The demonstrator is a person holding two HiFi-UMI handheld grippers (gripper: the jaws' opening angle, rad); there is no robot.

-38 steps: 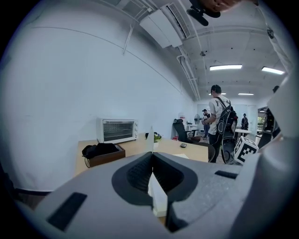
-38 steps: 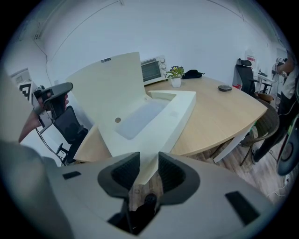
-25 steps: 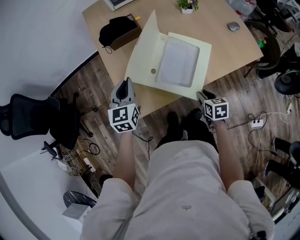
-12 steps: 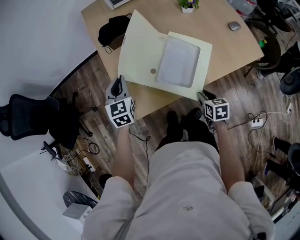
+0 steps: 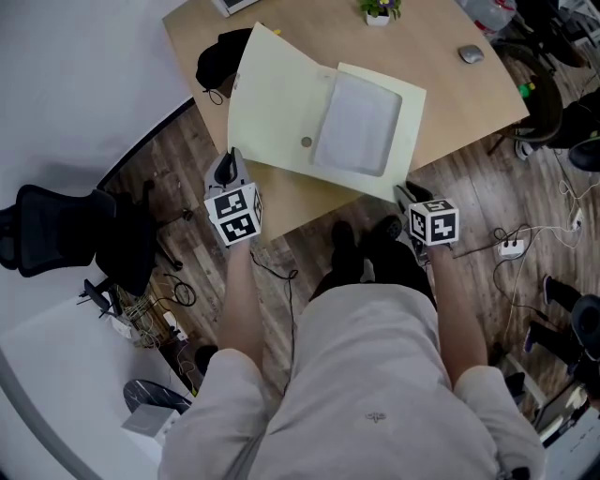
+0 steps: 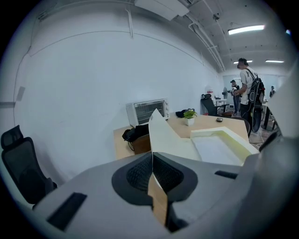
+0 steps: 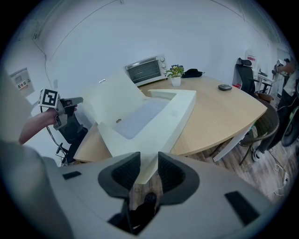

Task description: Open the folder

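Note:
A pale yellow box folder (image 5: 361, 122) lies on the wooden table (image 5: 450, 94), its cover (image 5: 272, 103) swung out to the left at a low slant. My left gripper (image 5: 228, 167) sits off the table's left edge, shut on the cover's near corner; the thin sheet (image 6: 163, 135) runs straight in between the pads. My right gripper (image 5: 405, 194) is at the folder's near right corner, which overhangs the table edge. That corner (image 7: 140, 116) fills the gap between the pads of the right gripper (image 7: 145, 161), whose jaws are closing on it. The left gripper (image 7: 80, 99) also shows in the right gripper view.
A black bag in a cardboard box (image 5: 225, 61) sits at the table's far left, partly under the cover. A potted plant (image 5: 377, 11), a mouse (image 5: 469, 53) and a toaster oven (image 7: 145, 70) stand farther back. A black chair (image 5: 56, 230) and floor cables (image 5: 514, 247) flank me.
My left gripper has moved left and lower with the cover's corner, and the cover has swung wider open over the black bag. The right gripper has stayed put.

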